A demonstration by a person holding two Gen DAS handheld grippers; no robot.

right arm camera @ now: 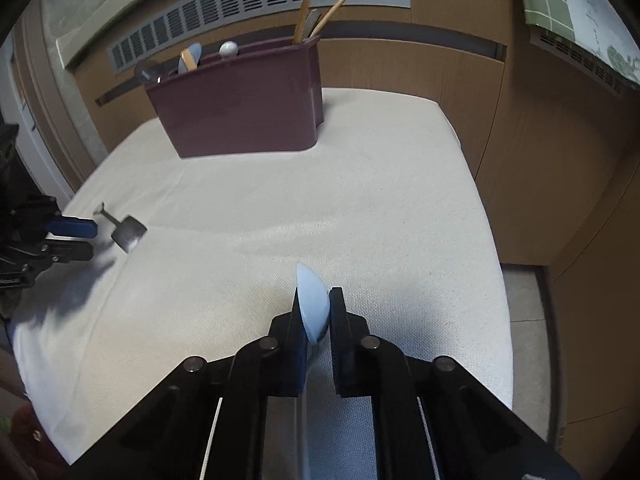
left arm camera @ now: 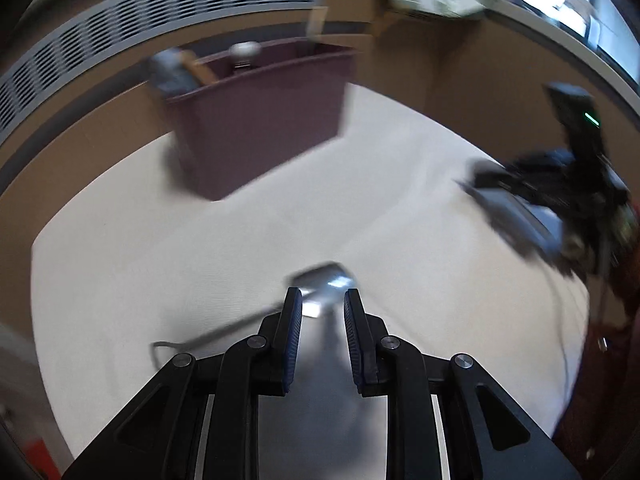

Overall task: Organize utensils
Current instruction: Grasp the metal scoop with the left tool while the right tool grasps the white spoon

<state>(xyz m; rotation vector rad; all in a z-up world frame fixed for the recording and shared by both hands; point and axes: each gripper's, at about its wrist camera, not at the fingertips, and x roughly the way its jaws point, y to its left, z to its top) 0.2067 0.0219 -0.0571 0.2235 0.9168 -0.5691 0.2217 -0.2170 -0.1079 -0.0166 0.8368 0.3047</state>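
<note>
Blue spoon [right arm camera: 314,304] sits clamped in right hand-held gripper [right arm camera: 316,312].

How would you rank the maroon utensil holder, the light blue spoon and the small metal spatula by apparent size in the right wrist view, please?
1. maroon utensil holder
2. light blue spoon, though nearness to the camera enlarges it
3. small metal spatula

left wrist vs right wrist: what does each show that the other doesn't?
Left wrist only: its own open left gripper close over the small metal scoop, and a window at top right.

Right wrist only: the right gripper shut on a light blue plastic spoon, plus wooden chopsticks standing sharp in the holder.

Both: the maroon plastic utensil holder on the white tablecloth, the metal scoop, and the vent grille behind.
</note>
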